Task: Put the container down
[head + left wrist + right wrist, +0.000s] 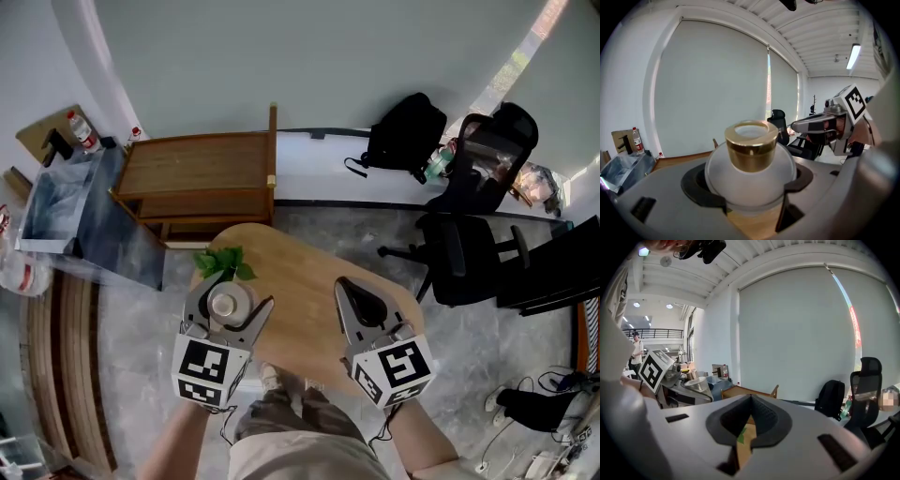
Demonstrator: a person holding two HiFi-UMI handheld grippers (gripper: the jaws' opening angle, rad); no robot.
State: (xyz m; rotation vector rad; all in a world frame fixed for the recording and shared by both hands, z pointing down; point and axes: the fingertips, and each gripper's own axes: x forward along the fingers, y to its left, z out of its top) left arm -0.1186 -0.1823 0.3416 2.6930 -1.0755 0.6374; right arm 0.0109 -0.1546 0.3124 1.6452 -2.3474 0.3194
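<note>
A round frosted-white container [228,305] with a gold neck [750,145] sits between the wide-spread jaws of my left gripper [234,292], which is shut on its body. It is held upright over the left part of the round wooden table [300,281]. I cannot tell whether its base touches the wood. In the left gripper view the container [750,173] fills the space in my left gripper [750,180]. My right gripper [345,286] is over the table's right part, shut and empty, its pads meeting at the tip [751,399].
Green leaves [223,262] lie on the table just beyond the container. Behind the table stand a wooden bench [197,178], a black backpack [408,131] and black office chairs [469,253]. A glass-topped stand with a bottle [82,131] is at the left.
</note>
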